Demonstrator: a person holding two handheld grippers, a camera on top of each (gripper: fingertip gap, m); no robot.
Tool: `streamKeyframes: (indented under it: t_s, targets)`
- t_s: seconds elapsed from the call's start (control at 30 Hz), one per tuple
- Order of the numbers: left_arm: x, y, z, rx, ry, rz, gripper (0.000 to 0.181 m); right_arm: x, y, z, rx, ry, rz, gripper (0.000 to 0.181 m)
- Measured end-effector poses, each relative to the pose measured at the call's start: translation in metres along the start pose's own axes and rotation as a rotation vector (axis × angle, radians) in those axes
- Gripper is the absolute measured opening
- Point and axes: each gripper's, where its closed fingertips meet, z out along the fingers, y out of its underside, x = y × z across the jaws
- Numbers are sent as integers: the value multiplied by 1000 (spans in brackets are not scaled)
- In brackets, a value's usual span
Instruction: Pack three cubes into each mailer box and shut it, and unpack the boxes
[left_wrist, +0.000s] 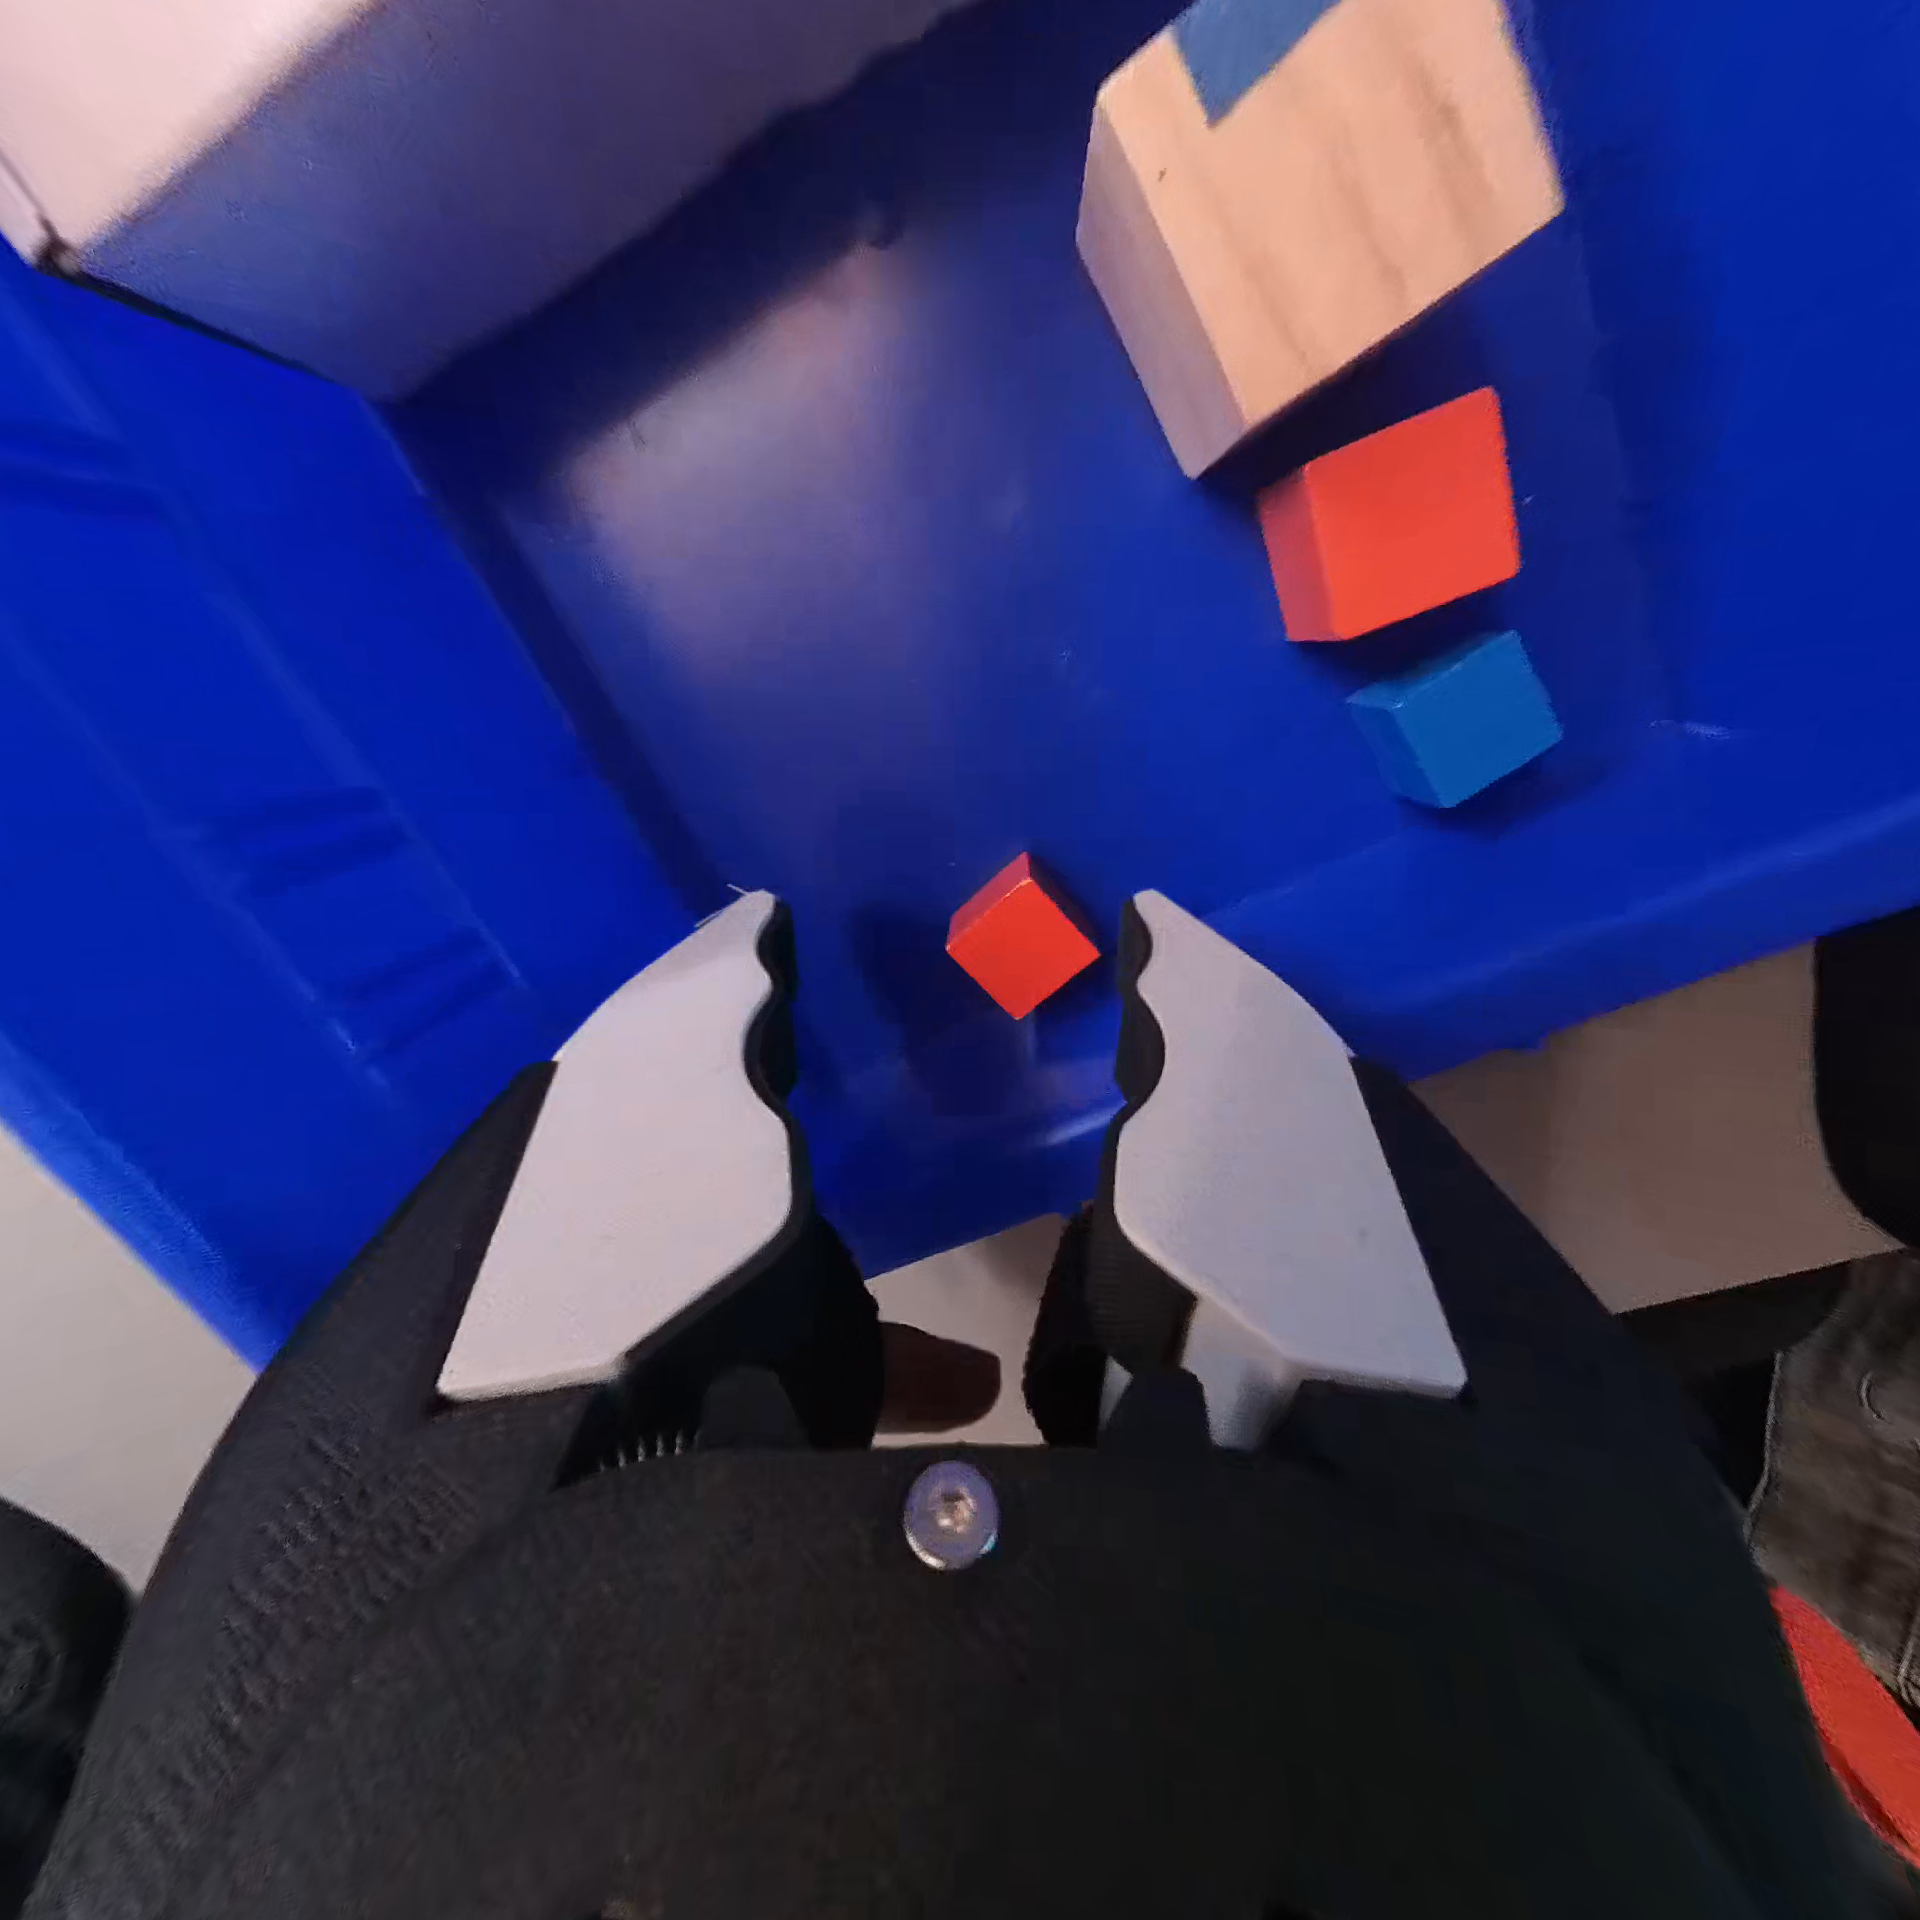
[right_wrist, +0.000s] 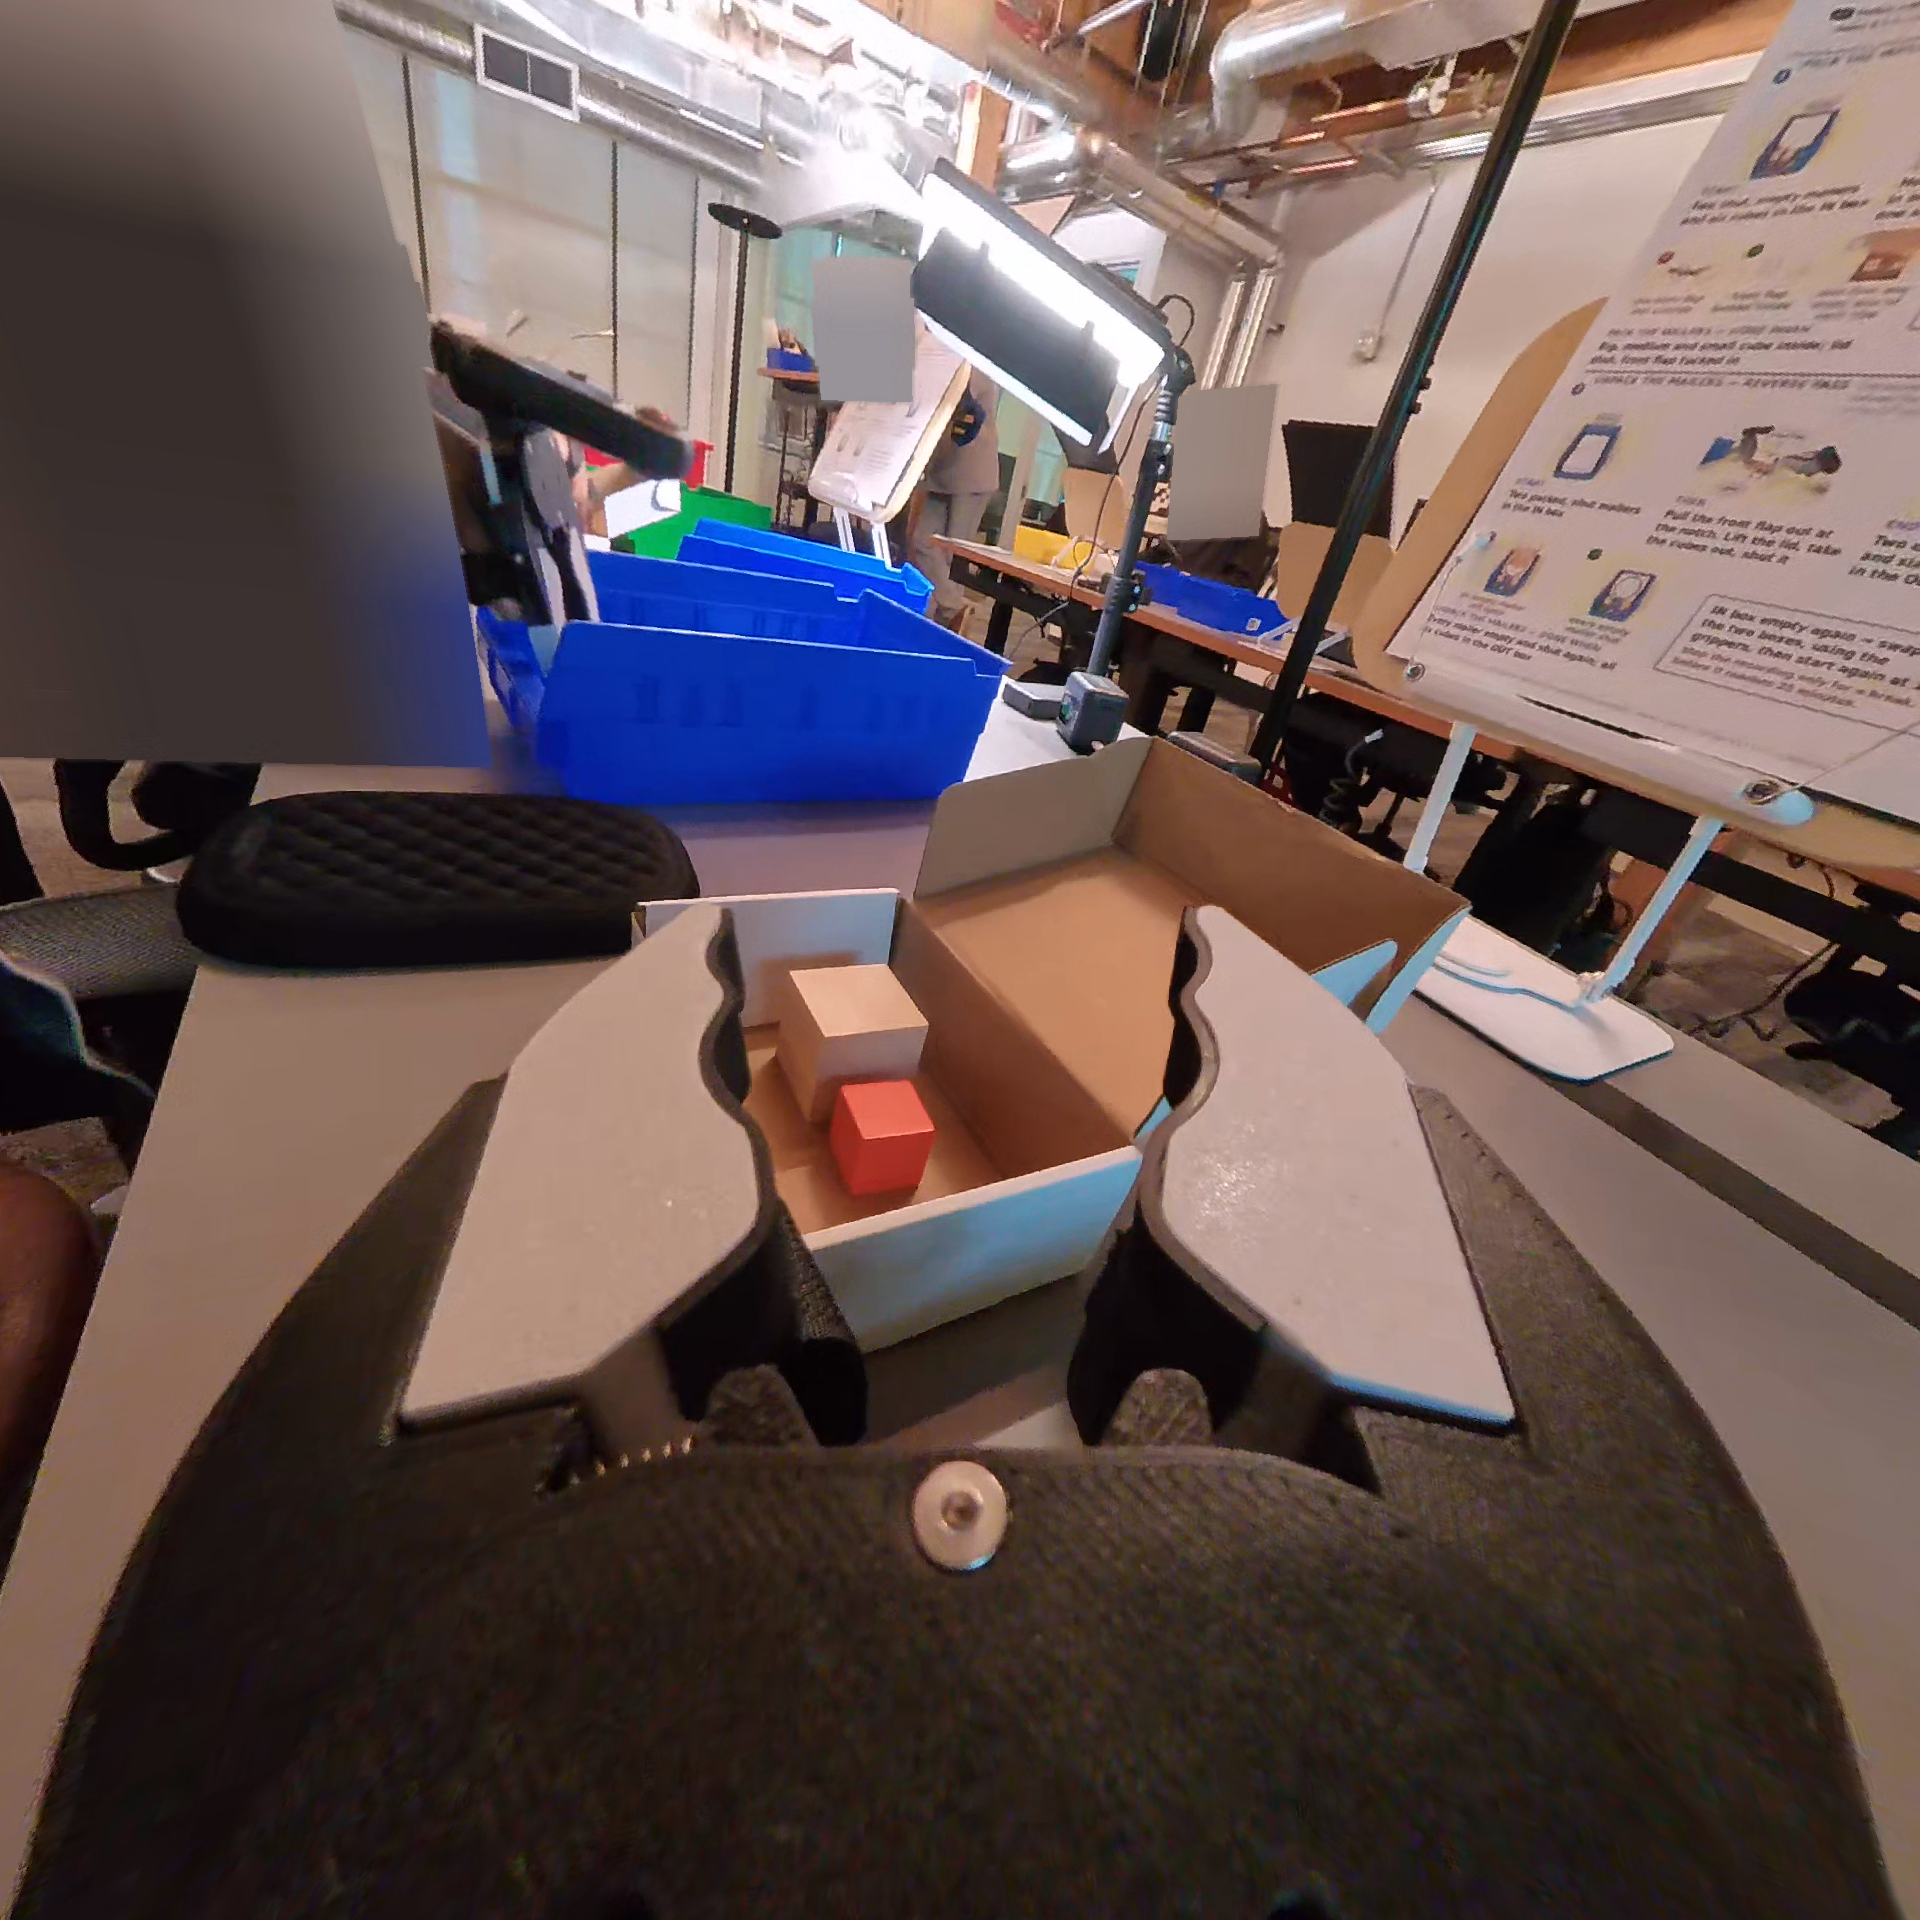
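In the left wrist view my left gripper (left_wrist: 951, 914) is open over a blue bin (left_wrist: 831, 582), its fingertips either side of a small red cube (left_wrist: 1021, 935) on the bin floor. The bin also holds a large wooden cube (left_wrist: 1314, 229), a medium red cube (left_wrist: 1392, 514), a blue cube (left_wrist: 1455, 717) and a white mailer box (left_wrist: 343, 156) at the top left. In the right wrist view my right gripper (right_wrist: 956, 956) is open and empty in front of an open mailer box (right_wrist: 966, 1247), which holds a wooden cube (right_wrist: 847, 1023) and a red cube (right_wrist: 883, 1132).
Blue bins (right_wrist: 758, 707) stand at the back of the grey table (right_wrist: 291, 1091), with the other gripper (right_wrist: 530, 499) above them. A black padded armrest (right_wrist: 426, 873) sits at the left. An instruction board on a white stand (right_wrist: 1704, 416) and a black pole (right_wrist: 1392, 416) are at the right. About 50 centimetres separates my left fingertips from my right.
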Motion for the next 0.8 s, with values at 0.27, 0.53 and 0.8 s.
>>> streamKeyframes:
  t_s: [0.27,0.53,0.8]
  targets:
    - [5,10,16,-86,67,-12,25,0,8,1,-50,16,-60,78]
    - [16,-49,-23,415,57,7,24,-1,12,2,-72,15,-76,78]
    - [89,-112,-133,1235,484,-79,24,-6,9,6,-70,11,-146,79]
